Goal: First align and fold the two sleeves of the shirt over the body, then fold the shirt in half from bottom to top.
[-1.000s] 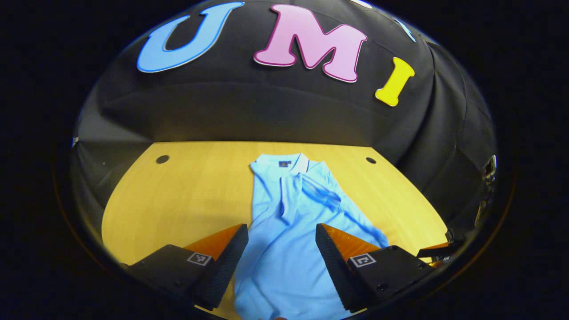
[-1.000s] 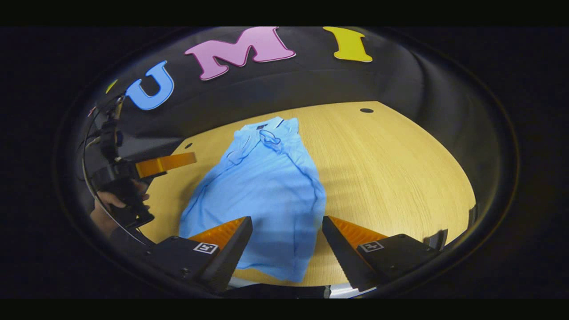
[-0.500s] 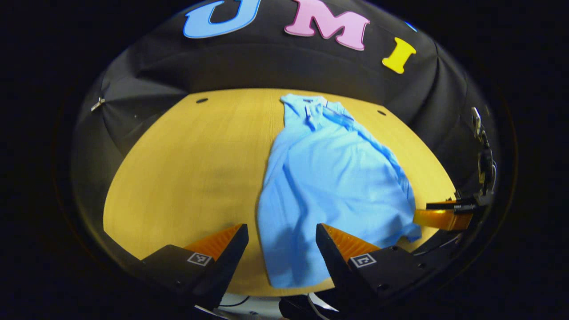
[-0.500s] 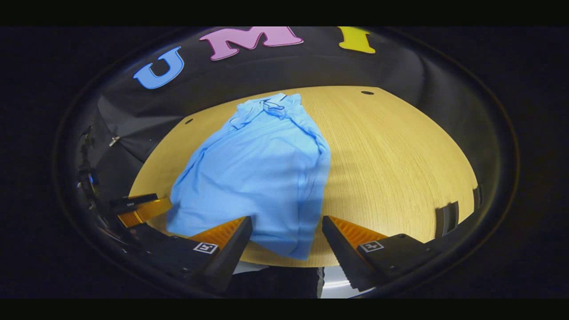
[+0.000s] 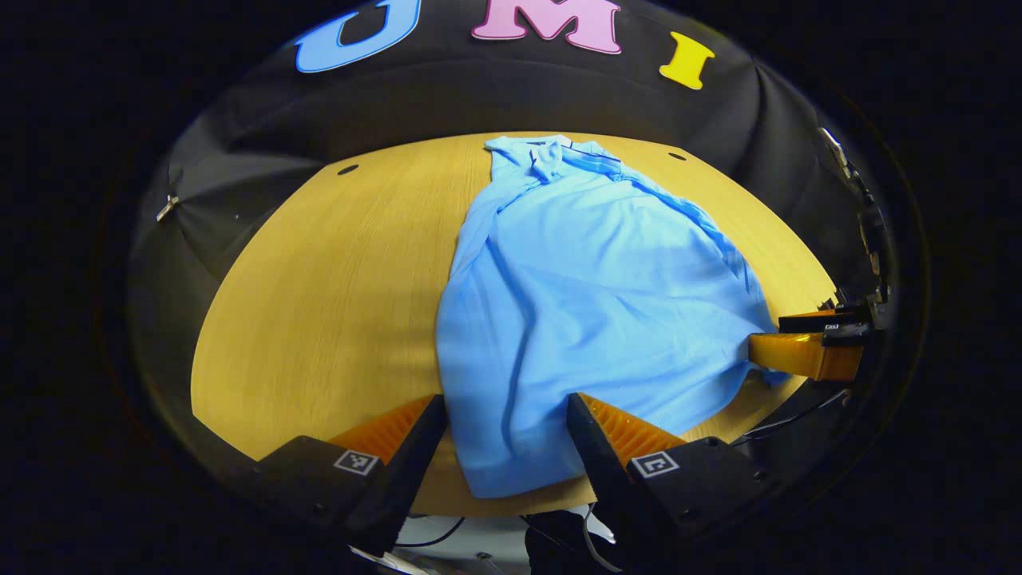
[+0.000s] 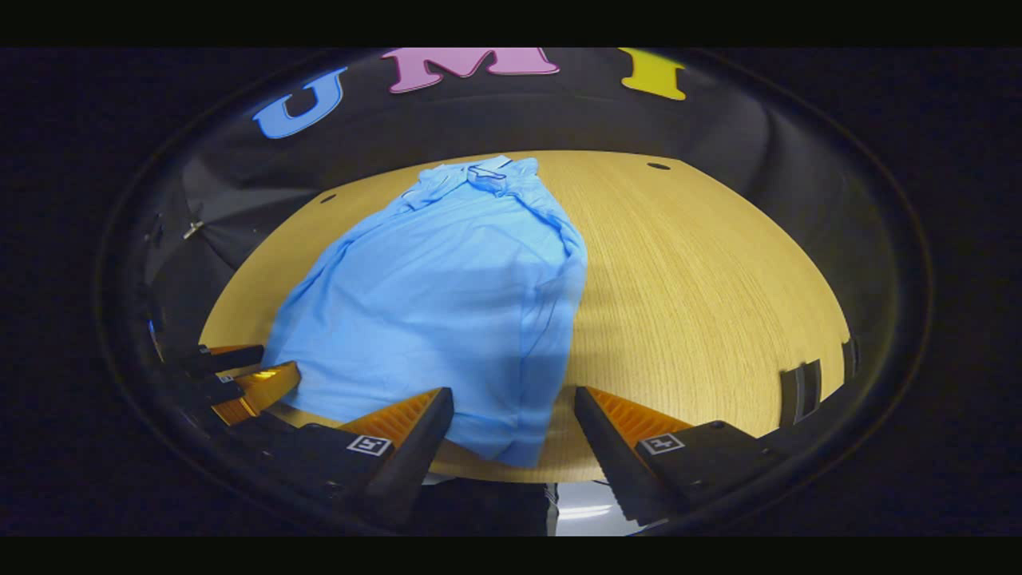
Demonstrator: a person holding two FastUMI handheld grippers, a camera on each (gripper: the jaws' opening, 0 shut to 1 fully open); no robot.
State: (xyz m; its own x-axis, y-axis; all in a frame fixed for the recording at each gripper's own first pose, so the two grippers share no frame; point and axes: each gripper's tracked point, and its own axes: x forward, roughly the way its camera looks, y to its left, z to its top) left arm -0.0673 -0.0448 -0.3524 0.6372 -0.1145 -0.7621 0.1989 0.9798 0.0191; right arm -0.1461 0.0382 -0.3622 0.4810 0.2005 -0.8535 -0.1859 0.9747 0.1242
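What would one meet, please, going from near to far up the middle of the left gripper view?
Left gripper, open → hem of the shirt → shirt body → collar → far edge of the table → booth wall.

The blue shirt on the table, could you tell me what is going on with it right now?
A person holds a gripper in each hand over a light blue shirt lying on the wooden table, collar at the far edge. Both sleeves appear already folded over the body. The left gripper and the right gripper hang near the shirt's hem with jaws open, gripping nothing. The bottom-to-top fold is not yet done.
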